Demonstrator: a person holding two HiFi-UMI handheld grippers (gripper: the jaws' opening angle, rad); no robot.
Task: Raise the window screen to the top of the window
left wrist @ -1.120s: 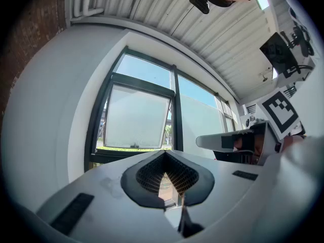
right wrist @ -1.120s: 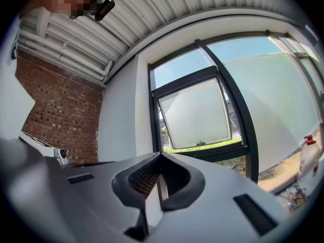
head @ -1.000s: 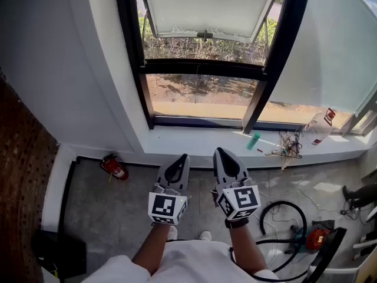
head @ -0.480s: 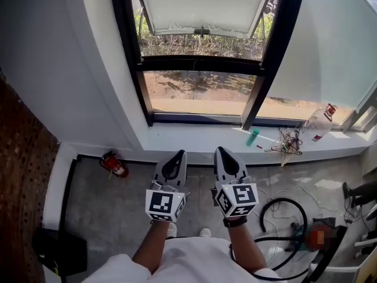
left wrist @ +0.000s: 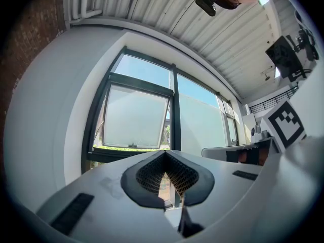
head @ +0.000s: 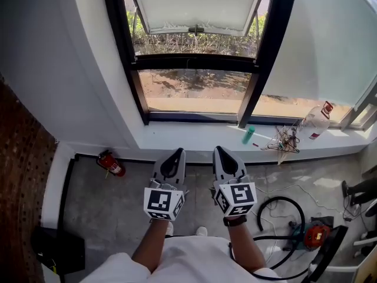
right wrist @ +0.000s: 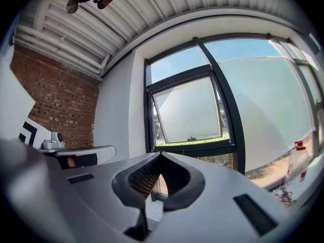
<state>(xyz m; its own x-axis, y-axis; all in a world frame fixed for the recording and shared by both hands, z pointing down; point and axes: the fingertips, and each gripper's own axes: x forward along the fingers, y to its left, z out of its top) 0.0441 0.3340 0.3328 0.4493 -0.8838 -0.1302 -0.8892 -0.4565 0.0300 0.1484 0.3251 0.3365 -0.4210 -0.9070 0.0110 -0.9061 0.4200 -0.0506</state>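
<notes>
Concrete-floored room facing window (head: 261,52) | window screen (head: 197,2) in window's upper part, bottom edge lying crosswise | left hand-held gripper (head: 175,153) and right hand-held gripper (head: 222,152) below window, jaws together, empty, equally near

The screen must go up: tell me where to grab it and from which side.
Grip the small dark handle at the middle of the screen's bottom edge, coming from the room side and below. Likely the best hold: the screen is flat and tilted, and only the handle sticks out.
</notes>
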